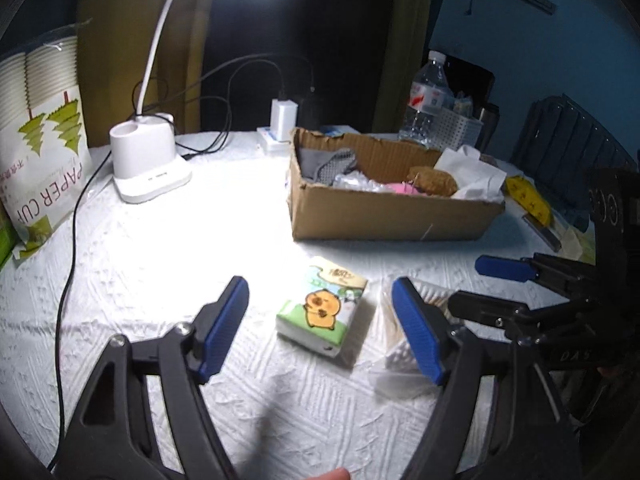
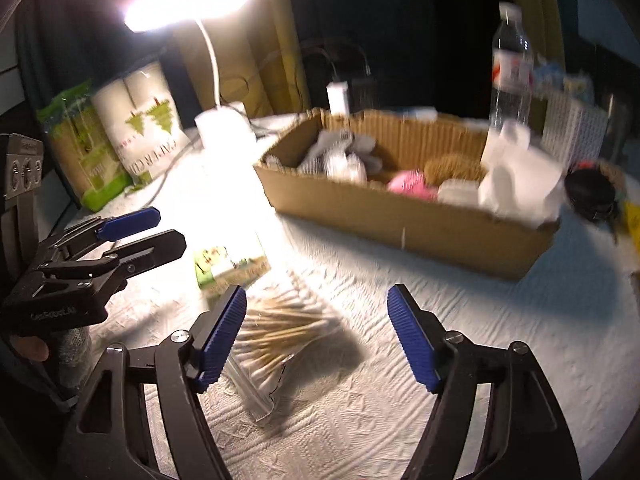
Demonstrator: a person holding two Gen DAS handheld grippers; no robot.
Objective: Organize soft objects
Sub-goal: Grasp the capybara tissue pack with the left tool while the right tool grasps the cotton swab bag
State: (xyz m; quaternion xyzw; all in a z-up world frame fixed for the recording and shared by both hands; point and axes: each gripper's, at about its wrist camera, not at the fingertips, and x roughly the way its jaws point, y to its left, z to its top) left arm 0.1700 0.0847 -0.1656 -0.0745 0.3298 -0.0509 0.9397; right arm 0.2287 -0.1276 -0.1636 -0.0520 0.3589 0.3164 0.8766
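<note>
A tissue pack (image 1: pixel 323 315) with a cartoon animal lies on the white cloth between the open fingers of my left gripper (image 1: pixel 320 328); it also shows in the right wrist view (image 2: pixel 228 266). A clear bag of cotton swabs (image 2: pixel 276 340) lies beside it, between the open fingers of my right gripper (image 2: pixel 316 332), close to the left finger; in the left wrist view the bag (image 1: pixel 394 344) is partly hidden by my right finger. A cardboard box (image 1: pixel 384 212) behind holds socks, a pink item, a brown item and white tissue. Both grippers are empty.
A white desk lamp (image 1: pixel 148 160) with cables stands at the back left, next to a paper cup bag (image 1: pixel 44 152). A water bottle (image 1: pixel 428 100) and white basket (image 1: pixel 460 128) stand behind the box. Yellow packets (image 1: pixel 528 198) lie to the right.
</note>
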